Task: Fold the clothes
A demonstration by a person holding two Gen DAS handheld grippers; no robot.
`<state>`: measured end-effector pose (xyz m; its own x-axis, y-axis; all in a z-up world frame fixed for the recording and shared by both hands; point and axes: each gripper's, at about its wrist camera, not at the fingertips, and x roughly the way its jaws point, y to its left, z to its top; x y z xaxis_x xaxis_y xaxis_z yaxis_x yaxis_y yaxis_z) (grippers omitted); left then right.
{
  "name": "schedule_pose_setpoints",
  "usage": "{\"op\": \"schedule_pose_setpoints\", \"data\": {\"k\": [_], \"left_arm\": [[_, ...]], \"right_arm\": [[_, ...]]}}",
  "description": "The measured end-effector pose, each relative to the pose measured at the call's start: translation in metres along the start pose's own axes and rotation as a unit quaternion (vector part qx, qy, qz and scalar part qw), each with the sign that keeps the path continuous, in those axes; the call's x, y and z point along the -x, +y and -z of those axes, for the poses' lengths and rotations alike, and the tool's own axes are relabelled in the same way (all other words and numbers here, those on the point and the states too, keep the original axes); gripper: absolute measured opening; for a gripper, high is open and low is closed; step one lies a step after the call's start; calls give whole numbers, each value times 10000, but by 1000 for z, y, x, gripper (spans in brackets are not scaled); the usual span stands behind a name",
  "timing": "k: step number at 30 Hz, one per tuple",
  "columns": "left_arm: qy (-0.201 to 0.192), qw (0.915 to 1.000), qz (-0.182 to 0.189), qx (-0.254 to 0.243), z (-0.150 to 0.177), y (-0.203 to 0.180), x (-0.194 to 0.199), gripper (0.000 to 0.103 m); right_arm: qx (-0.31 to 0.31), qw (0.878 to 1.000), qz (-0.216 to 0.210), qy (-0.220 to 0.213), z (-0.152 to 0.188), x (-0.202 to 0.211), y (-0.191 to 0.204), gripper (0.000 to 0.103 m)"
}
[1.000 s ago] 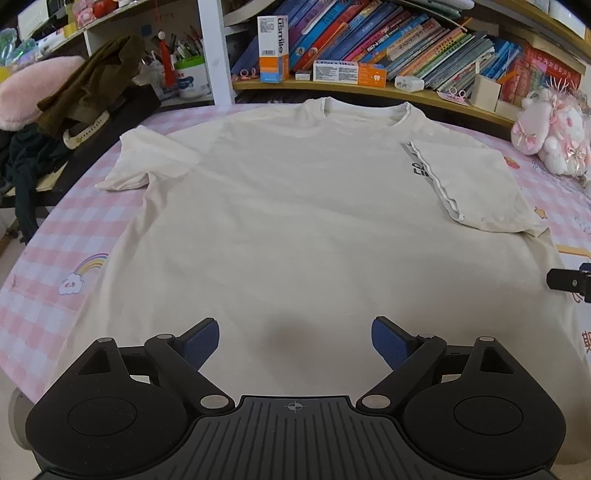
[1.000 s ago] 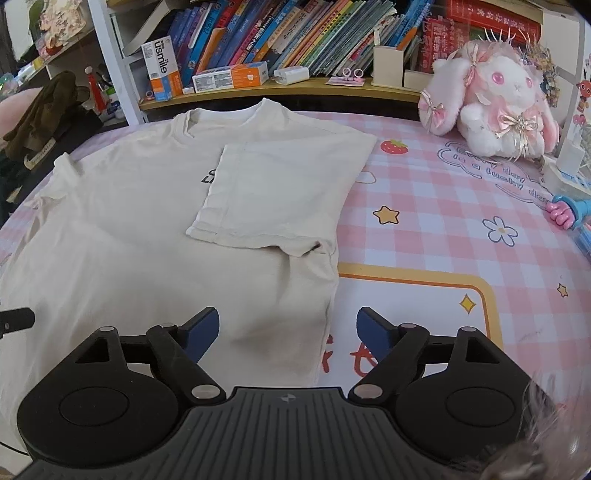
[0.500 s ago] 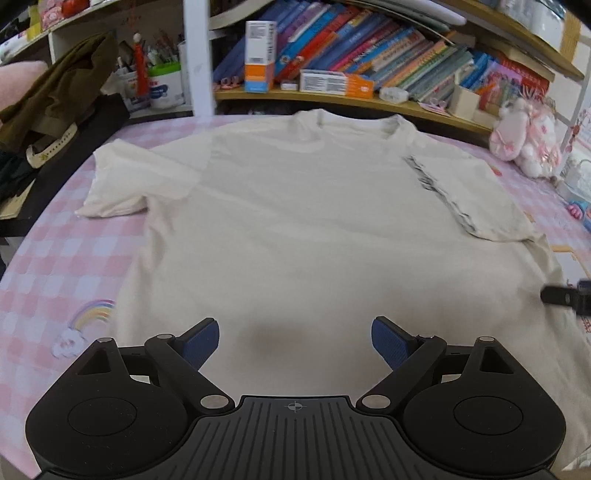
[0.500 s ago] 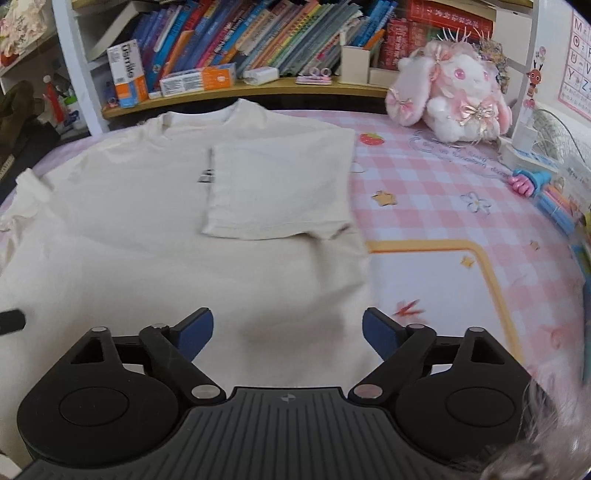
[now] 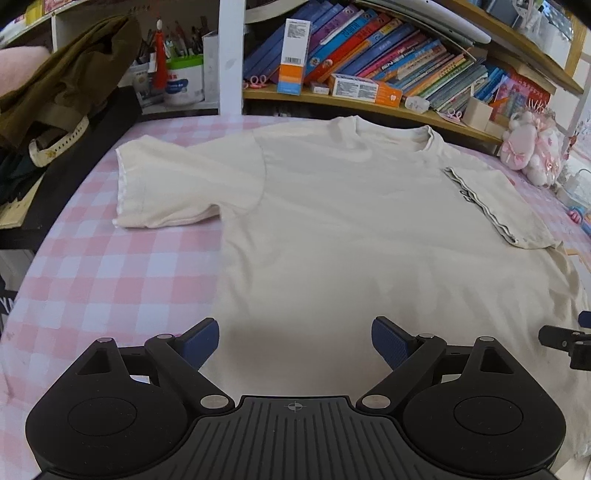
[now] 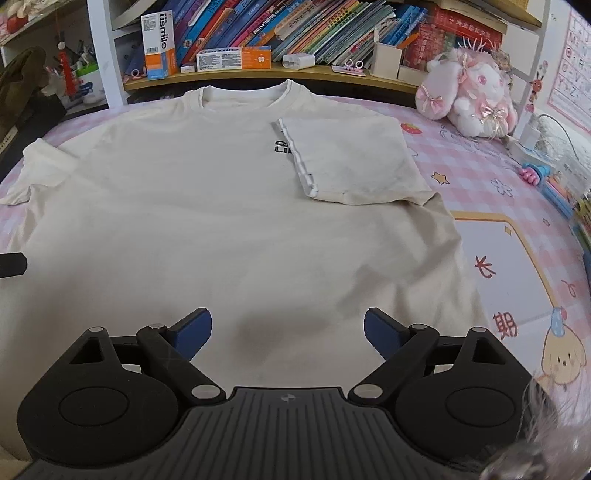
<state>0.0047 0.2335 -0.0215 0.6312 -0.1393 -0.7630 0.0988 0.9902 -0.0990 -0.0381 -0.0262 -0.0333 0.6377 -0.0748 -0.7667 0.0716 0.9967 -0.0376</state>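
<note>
A cream T-shirt [image 5: 332, 229] lies flat on the pink checked table, collar away from me; it also shows in the right wrist view [image 6: 207, 206]. Its right sleeve [image 6: 351, 158] is folded in over the chest and partly covers a black print. Its left sleeve [image 5: 166, 188] lies spread out flat. My left gripper [image 5: 293, 339] is open and empty above the shirt's lower left part. My right gripper [image 6: 286, 334] is open and empty above the lower right part. Each gripper's tip shows at the edge of the other's view.
A bookshelf [image 6: 280, 33] with books and boxes runs along the far edge. A pink plush rabbit [image 6: 469, 92] sits at the back right. Dark clothes [image 5: 62, 85] hang at the far left. Toys and a cable [image 6: 546, 173] lie at the right edge.
Both grippers have shifted left along the shirt's lower part. The left sleeve now sits nearer the middle of the left view. Both stay open.
</note>
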Motion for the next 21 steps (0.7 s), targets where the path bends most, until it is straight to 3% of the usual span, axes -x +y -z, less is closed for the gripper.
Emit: {"op": "schedule_pose_setpoints", "data": {"k": [12, 21], "left_arm": [[-99, 9995, -31, 300, -8, 41, 0, 92], [-564, 9984, -24, -103, -15, 49, 7, 92]], "right_arm": [[193, 9996, 200, 20, -5, -3, 30, 94], [86, 9990, 368, -218, -11, -6, 24, 96]]}}
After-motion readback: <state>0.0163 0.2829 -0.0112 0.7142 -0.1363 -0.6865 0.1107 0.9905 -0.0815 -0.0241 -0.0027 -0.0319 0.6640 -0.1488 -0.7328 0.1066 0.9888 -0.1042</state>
